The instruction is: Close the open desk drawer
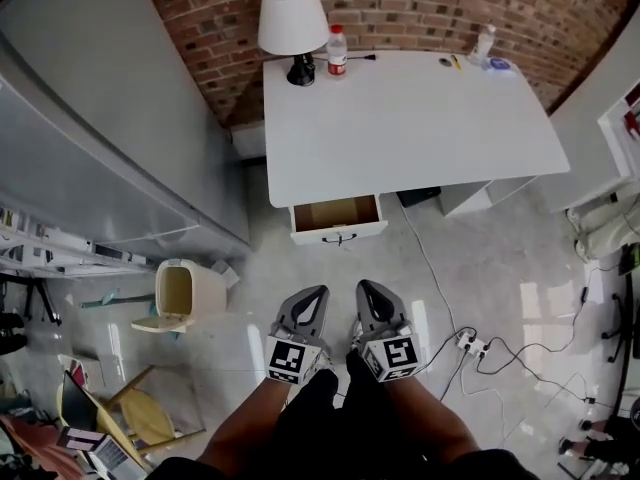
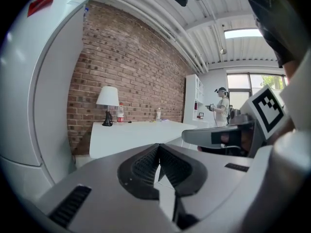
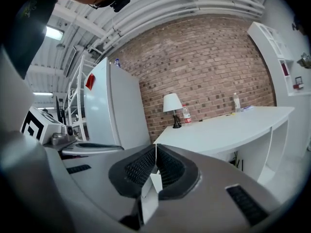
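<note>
Brick wall (image 1: 420, 8): red-brown, runs behind the worktop.

Refrigerator (image 1: 100, 118): tall and pale grey. It stands at the left of the head view, next to the worktop's left end.

Worktop (image 1: 400, 128): a white desk set against the brick wall, its front edge facing the person.

Floor (image 1: 500, 268): pale and glossy, with white cables trailing across it at the right.

Drawer (image 1: 337, 218): the task's item. It stands pulled out from under the worktop's front edge near the left end, showing a brown interior. Its white front carries a dark handle (image 1: 338, 237). It lies ahead of both tools and well apart from them.

Waste bin (image 1: 185, 293): cream-coloured, on the floor to the left of the drawer, with its lid hanging open.

Lamp (image 1: 292, 23): white shade on a dark base, at the worktop's back left corner.

Left tool (image 1: 318, 292): held low over the floor, pointing toward the drawer. In the left gripper view (image 2: 159, 149) its jaws are pressed together, ribbed pads meeting with nothing between them.

Right tool (image 1: 364, 287): just beside the left tool and parallel to it. In the right gripper view (image 3: 156, 150) its jaws are likewise drawn fully together and empty.

Bottle (image 1: 337, 50): clear with a red label, upright just right of the lamp.

Power strip (image 1: 470, 345): white, on the floor to the right of the tools.
</note>
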`<state>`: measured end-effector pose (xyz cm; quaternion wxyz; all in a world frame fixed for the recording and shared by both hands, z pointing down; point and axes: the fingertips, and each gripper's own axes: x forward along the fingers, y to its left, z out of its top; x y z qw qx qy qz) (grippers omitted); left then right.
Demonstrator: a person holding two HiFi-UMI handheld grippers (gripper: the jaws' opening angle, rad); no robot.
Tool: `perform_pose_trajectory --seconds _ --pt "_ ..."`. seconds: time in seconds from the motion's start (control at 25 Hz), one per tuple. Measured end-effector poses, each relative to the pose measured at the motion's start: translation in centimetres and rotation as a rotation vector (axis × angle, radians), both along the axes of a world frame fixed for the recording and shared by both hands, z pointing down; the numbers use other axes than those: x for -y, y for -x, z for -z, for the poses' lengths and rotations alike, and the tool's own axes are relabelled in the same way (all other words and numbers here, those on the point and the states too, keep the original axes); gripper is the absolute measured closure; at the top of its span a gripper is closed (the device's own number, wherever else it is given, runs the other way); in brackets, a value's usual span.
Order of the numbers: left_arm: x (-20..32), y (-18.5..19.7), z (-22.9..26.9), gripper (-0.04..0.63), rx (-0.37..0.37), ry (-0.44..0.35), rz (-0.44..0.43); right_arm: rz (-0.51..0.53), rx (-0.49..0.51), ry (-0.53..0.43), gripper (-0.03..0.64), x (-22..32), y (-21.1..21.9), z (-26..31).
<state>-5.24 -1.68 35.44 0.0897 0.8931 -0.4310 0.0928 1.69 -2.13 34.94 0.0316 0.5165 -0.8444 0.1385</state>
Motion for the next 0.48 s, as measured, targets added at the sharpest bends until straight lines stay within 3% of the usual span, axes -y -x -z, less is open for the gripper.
perform_pose_trajectory --seconds 0.2,0.48 --pt "1.4 0.1 -4.2 0.588 0.042 0.011 0.012 0.03 0.006 0.016 0.588 1.6 -0.3 -3.7" --pt "3.5 0.6 -10.3 0.588 0.017 0.039 0.074 0.022 -0.001 0.041 0.588 4.2 -1.2 -10.4"
